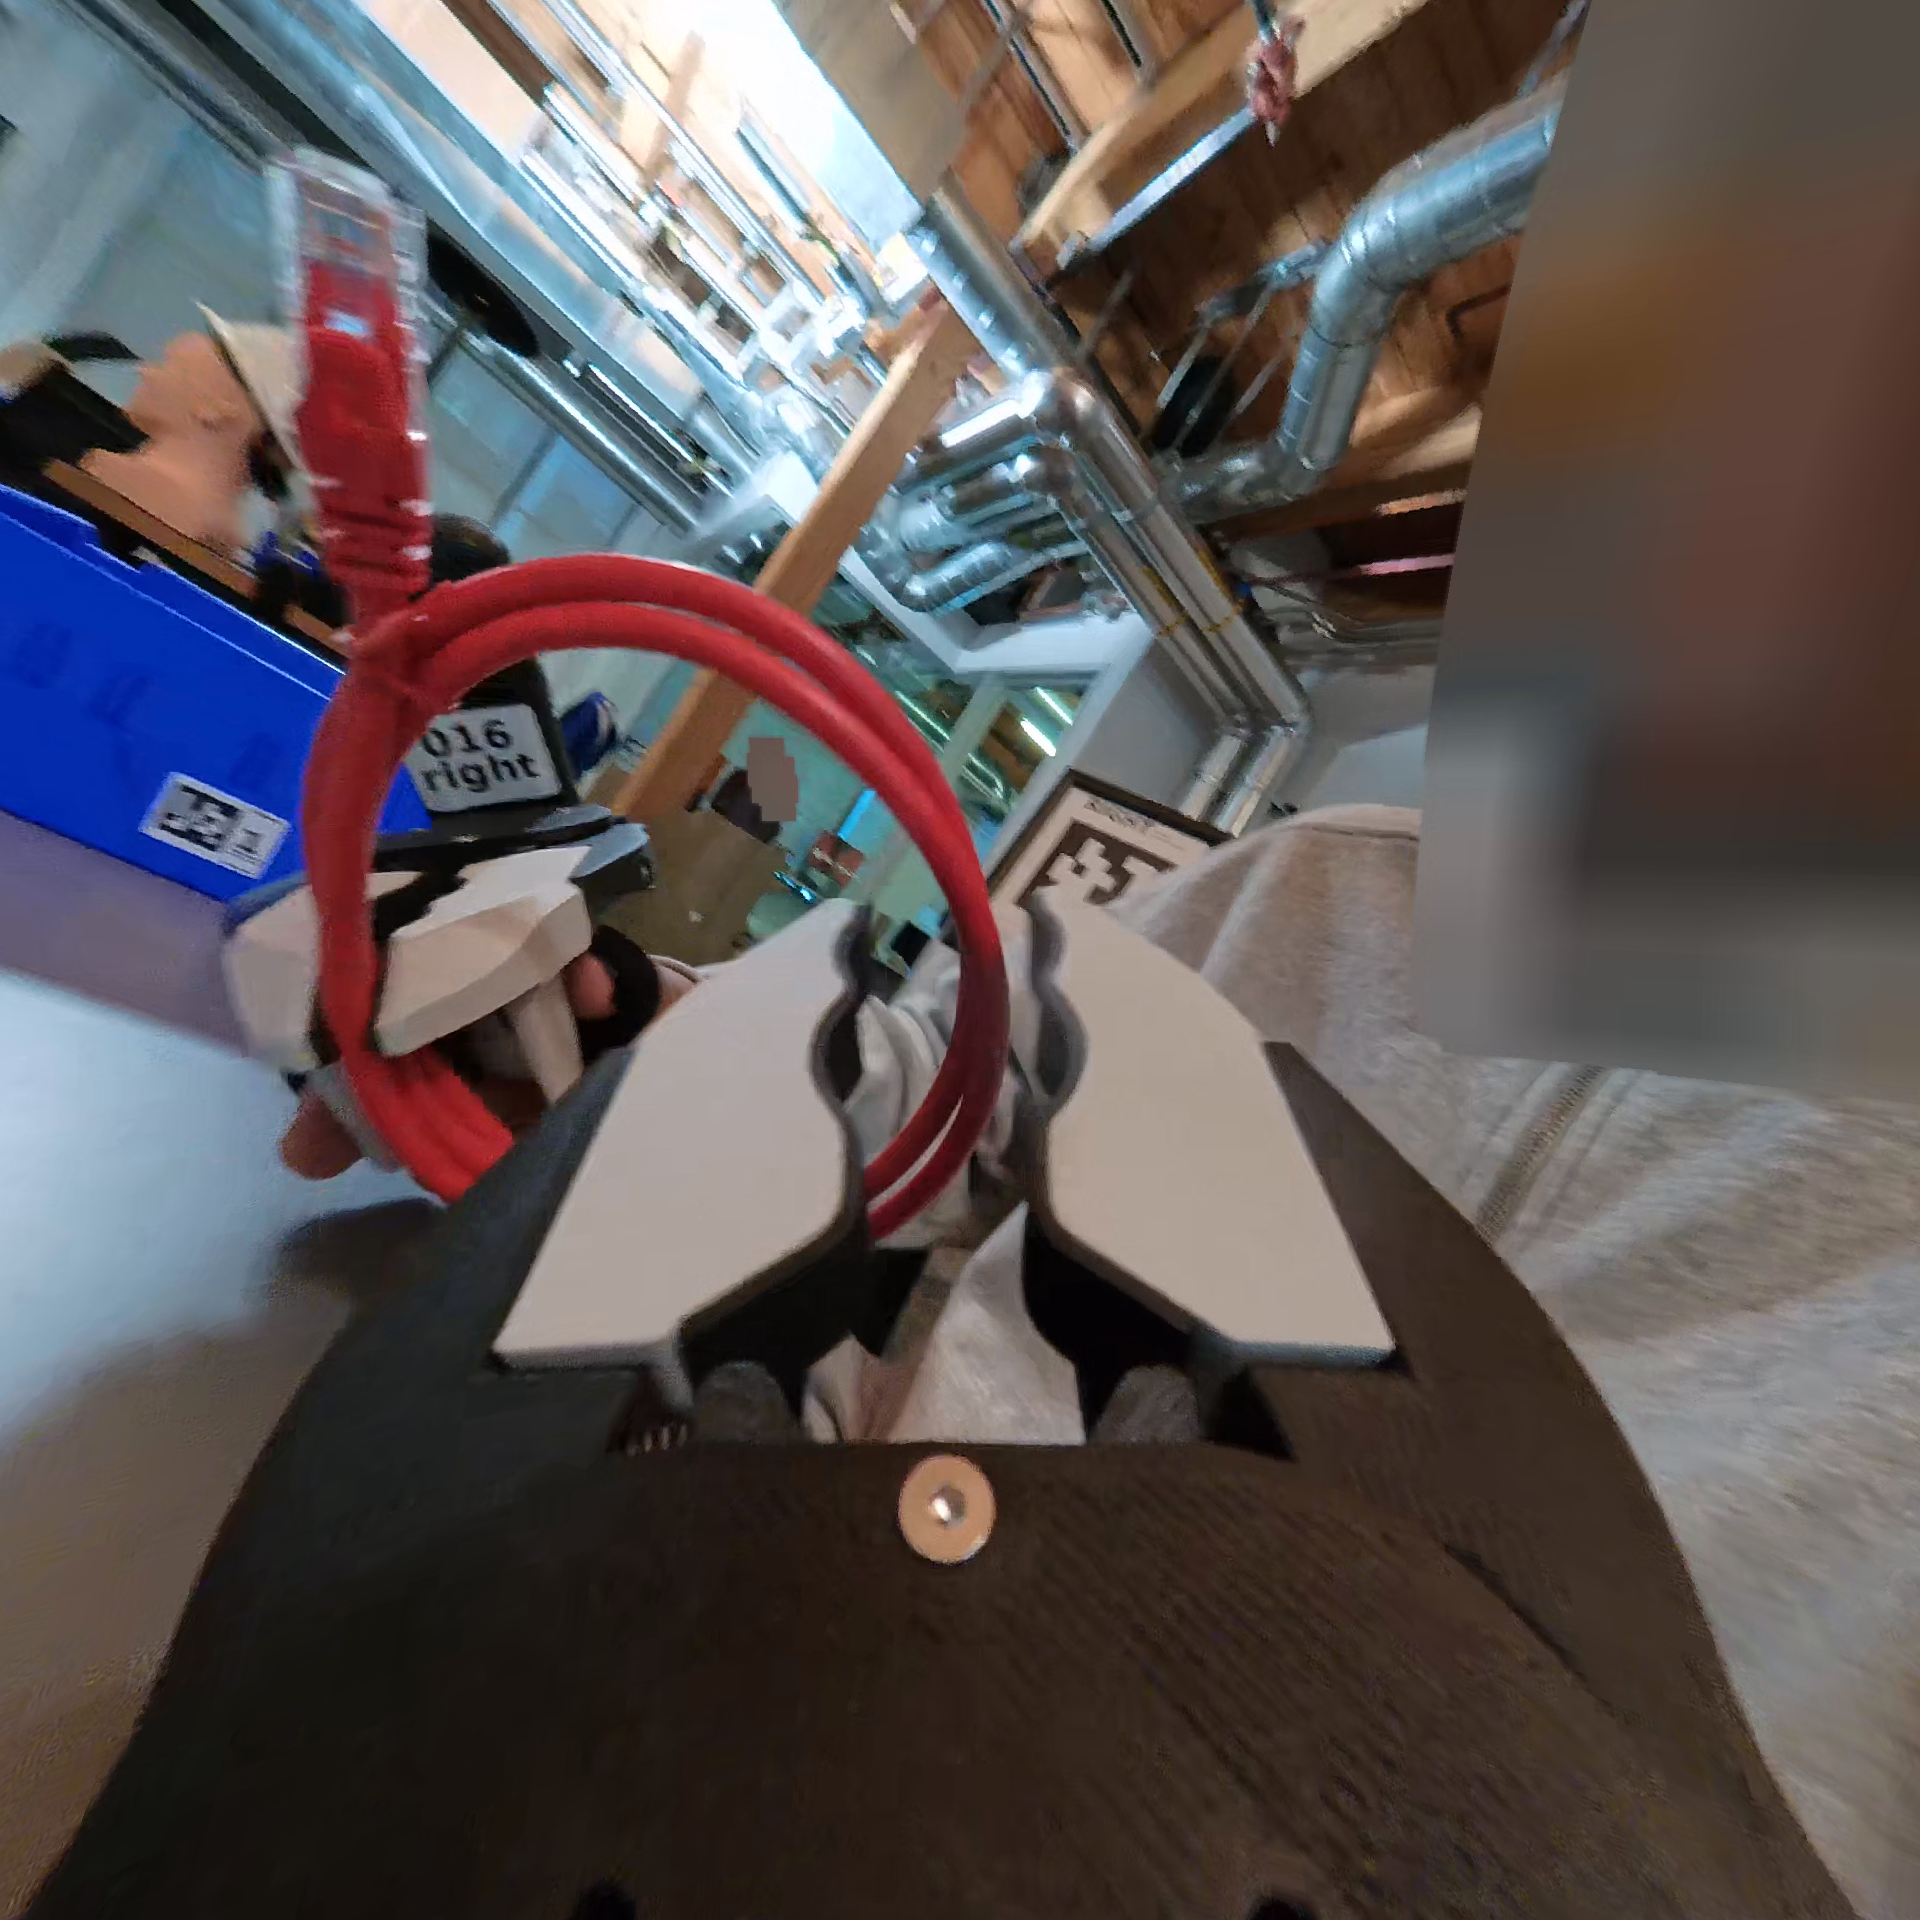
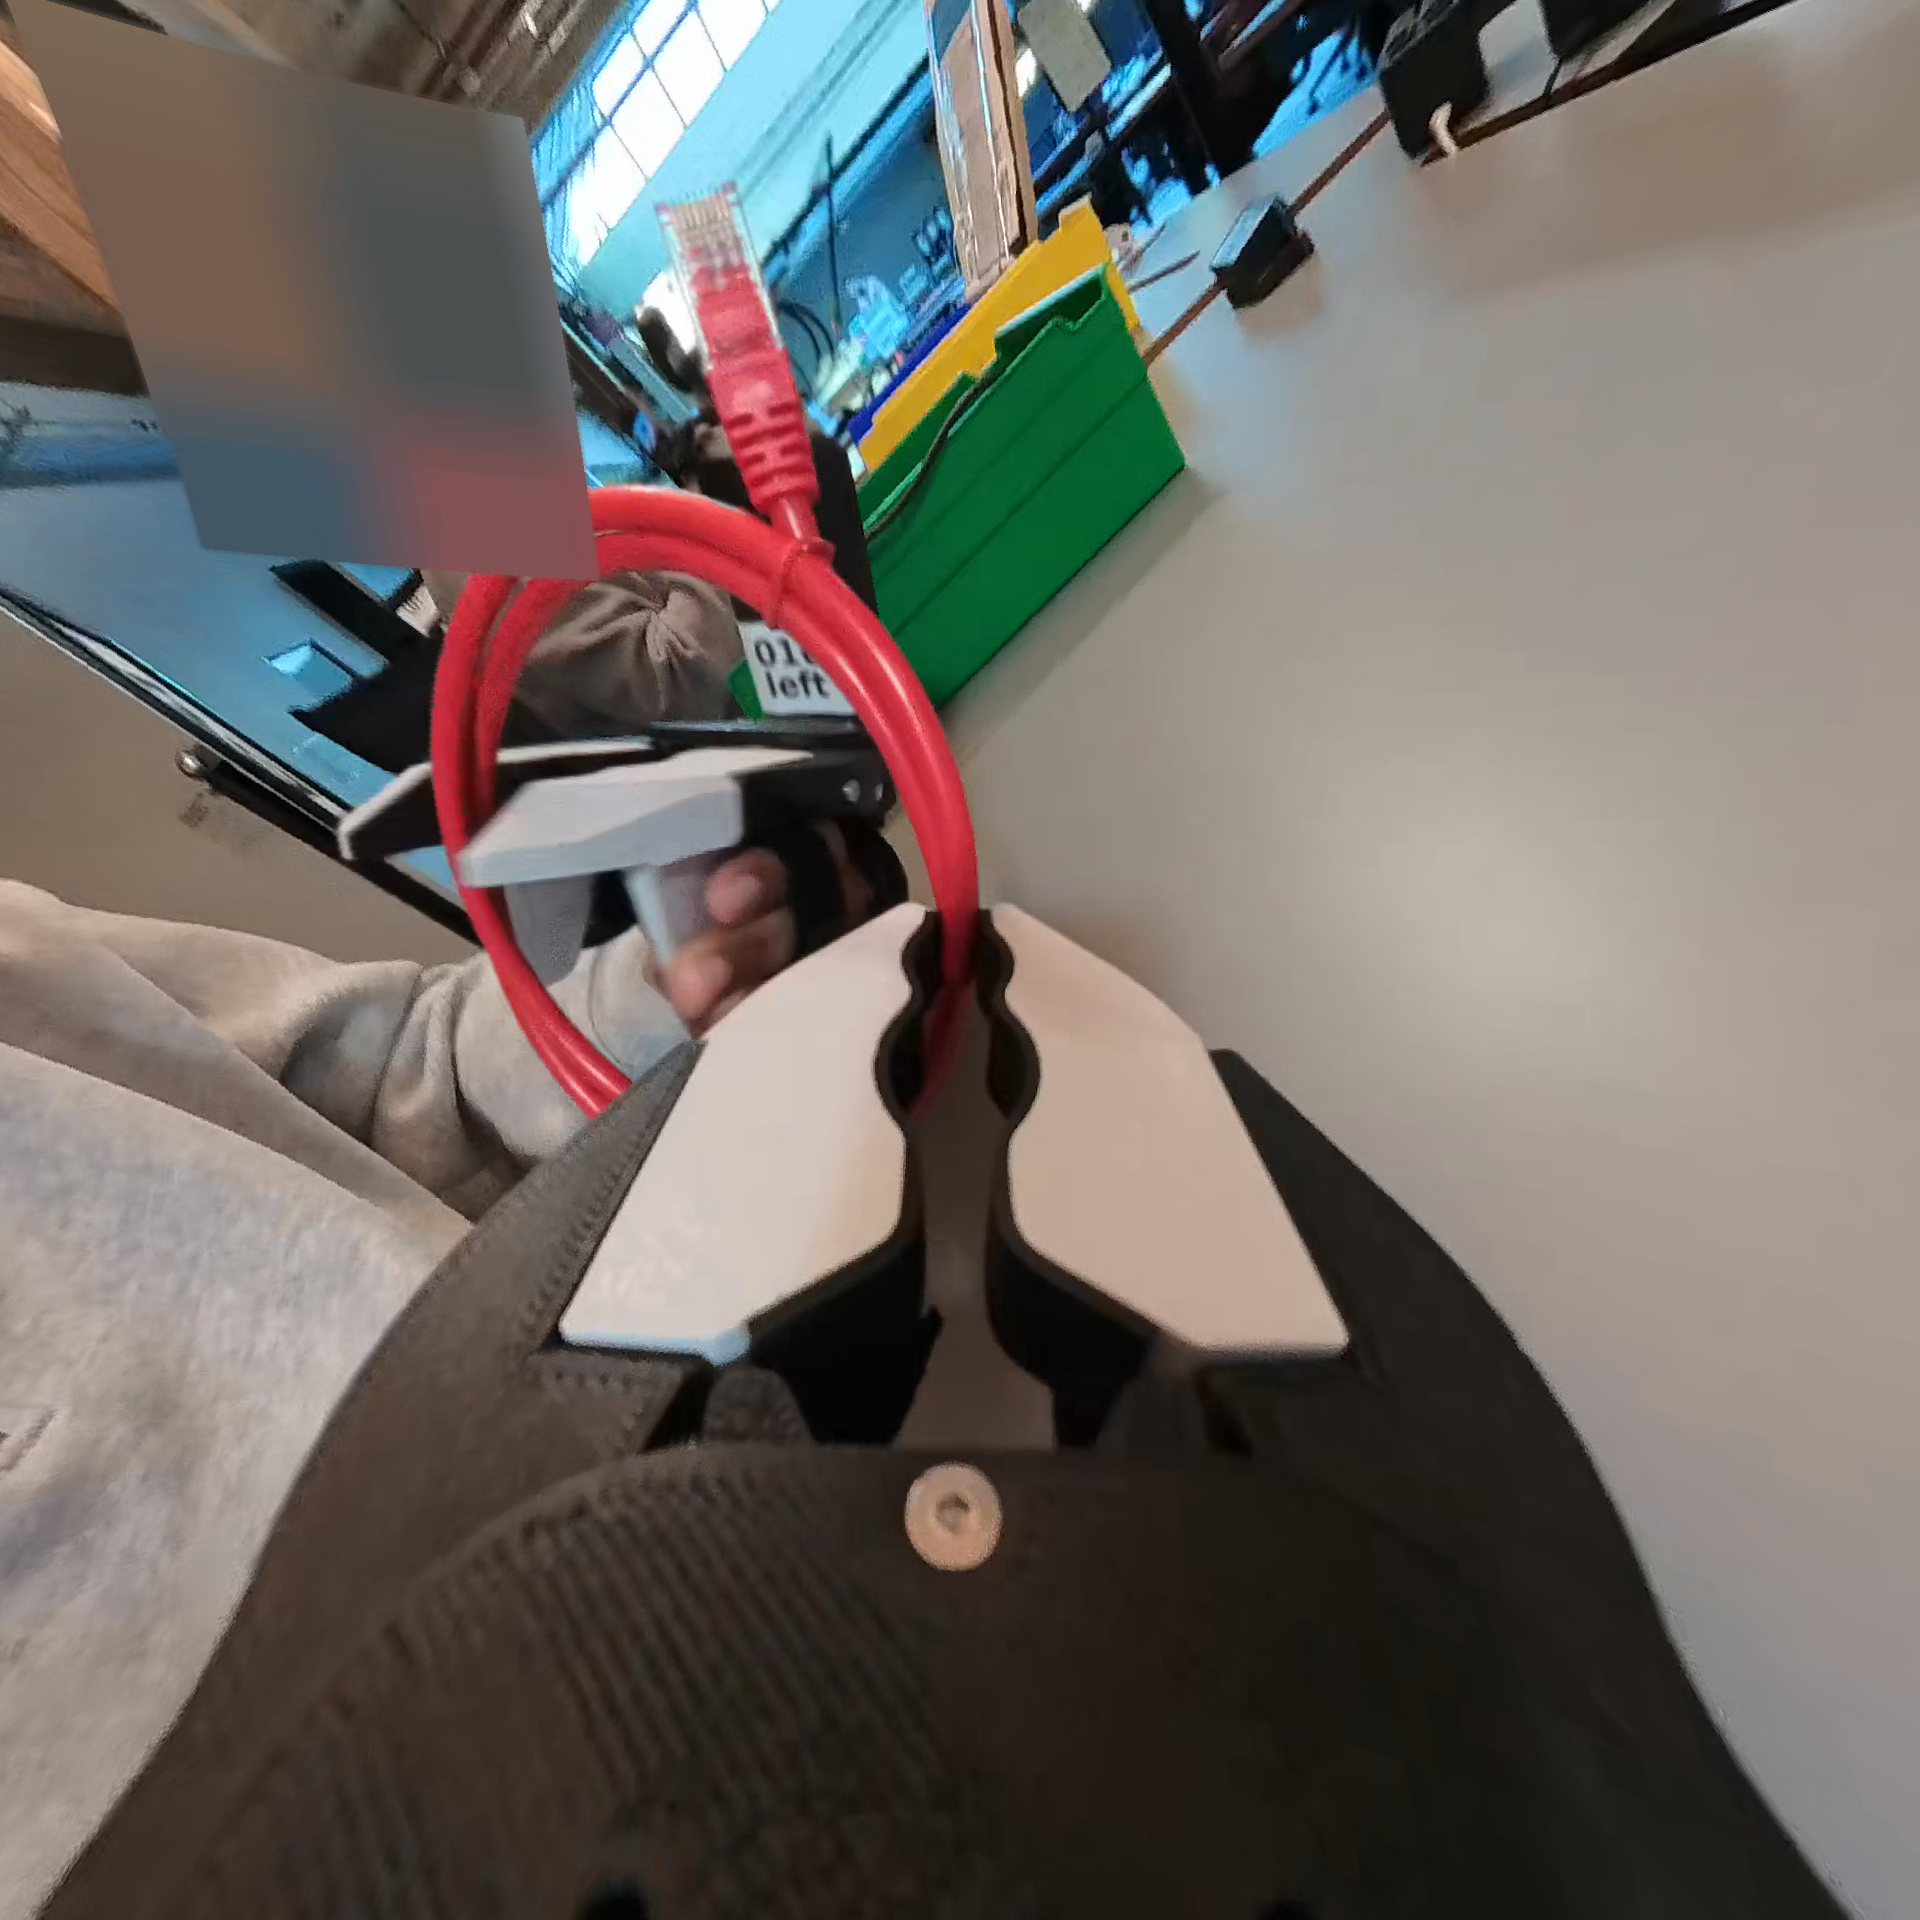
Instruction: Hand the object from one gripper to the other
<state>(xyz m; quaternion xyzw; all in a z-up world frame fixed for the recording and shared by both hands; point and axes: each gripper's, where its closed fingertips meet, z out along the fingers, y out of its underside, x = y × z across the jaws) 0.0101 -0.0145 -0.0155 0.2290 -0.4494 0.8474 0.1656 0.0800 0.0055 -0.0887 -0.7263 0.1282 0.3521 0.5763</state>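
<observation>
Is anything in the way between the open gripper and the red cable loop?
No, nothing visible is in the way. The red cable loop already passes through the gap of the left gripper, whose jaws stand open around it. The right gripper has its jaws shut on the loop's opposite side.

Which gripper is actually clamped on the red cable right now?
The right gripper: its fingers pinch the red cable. The left gripper is open, the loop passing loosely between its fingers.
</observation>
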